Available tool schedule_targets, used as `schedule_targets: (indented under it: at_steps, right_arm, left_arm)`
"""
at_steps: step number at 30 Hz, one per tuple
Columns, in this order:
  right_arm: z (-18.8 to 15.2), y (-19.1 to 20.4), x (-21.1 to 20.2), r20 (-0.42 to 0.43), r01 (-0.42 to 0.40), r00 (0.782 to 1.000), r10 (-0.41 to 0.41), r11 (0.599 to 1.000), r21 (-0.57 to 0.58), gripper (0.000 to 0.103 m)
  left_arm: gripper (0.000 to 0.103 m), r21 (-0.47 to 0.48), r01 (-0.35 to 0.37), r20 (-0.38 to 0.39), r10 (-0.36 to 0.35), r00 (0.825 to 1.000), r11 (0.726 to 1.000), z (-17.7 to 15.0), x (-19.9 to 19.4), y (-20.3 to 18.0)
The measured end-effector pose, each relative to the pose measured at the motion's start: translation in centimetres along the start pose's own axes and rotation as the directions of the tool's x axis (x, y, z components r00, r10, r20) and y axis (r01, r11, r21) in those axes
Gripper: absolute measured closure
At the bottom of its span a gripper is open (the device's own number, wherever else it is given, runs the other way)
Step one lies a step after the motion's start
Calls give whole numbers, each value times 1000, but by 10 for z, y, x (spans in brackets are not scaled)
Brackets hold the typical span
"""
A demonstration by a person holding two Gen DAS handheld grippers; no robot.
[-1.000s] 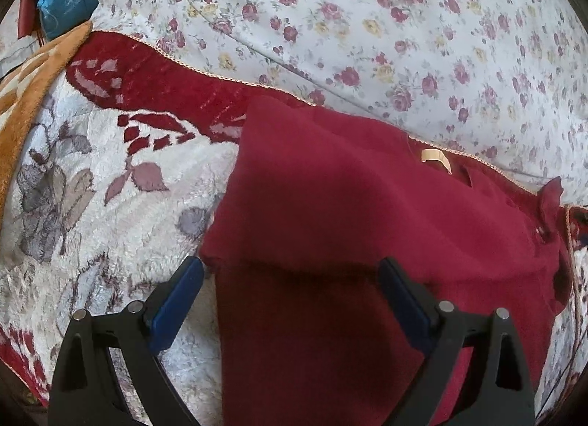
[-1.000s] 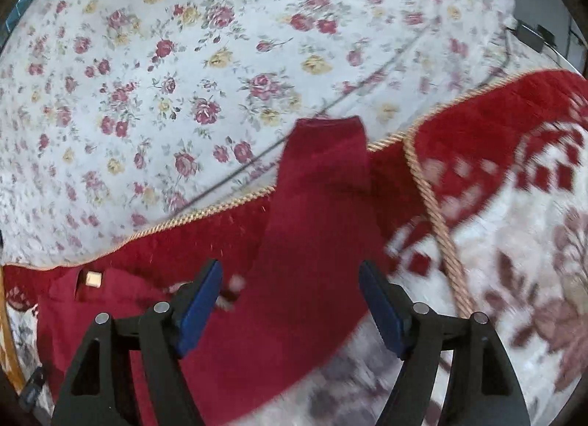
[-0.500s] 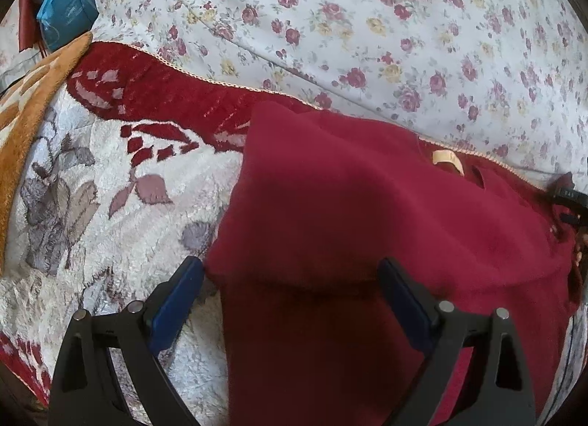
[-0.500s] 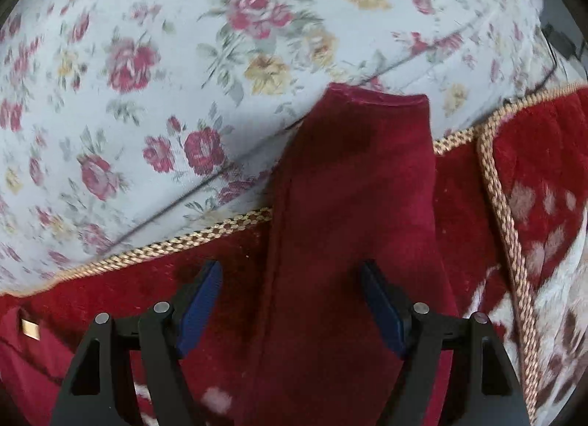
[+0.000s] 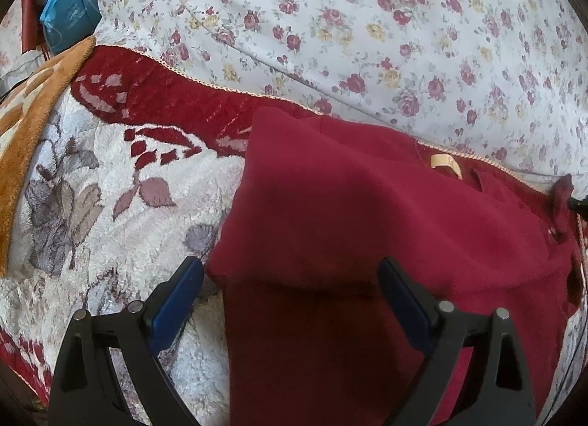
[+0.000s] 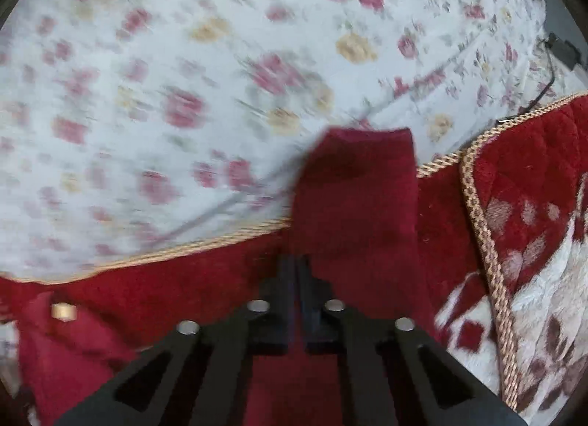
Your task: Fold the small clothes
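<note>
Both tongs hang over the dark red fleece garment (image 5: 367, 227): left gripper (image 5: 290, 293) spread wide, right gripper (image 6: 297, 271) pinching its sleeve (image 6: 360, 205).

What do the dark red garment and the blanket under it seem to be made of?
Dark red garment: probably a soft fleece or brushed knit, with a matte, slightly fuzzy surface and limp folds. Blanket: likely plush pile, with tufted shaggy fibres, a woven leaf pattern and a corded edge.

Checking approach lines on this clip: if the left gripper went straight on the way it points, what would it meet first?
Most likely the dark red garment: it lies between the left gripper's open jaws and directly ahead. Depth is hard to judge through the fisheye.
</note>
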State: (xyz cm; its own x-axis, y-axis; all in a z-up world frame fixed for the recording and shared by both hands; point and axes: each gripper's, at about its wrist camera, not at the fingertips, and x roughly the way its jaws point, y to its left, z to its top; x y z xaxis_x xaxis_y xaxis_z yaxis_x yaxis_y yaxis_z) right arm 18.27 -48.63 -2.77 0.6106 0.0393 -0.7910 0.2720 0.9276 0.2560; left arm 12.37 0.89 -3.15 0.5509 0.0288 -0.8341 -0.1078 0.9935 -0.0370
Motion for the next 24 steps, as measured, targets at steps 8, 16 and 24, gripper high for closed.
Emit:
schedule_targets:
  at_steps: [8, 16, 24]
  right_arm:
    - [-35, 77, -93, 11, -258, 964, 267, 942, -215, 101]
    - [-80, 84, -84, -69, -262, 965, 254, 952, -159, 45]
    - [-122, 73, -67, -137, -171, 979, 148, 969, -176, 43]
  left_arm:
    - [8, -20, 31, 47, -30, 998, 999, 0, -19, 1]
    - [8, 2, 83, 50, -83, 995, 997, -7, -32, -9]
    - [8, 51, 98, 19, -99, 995, 994, -16, -31, -18]
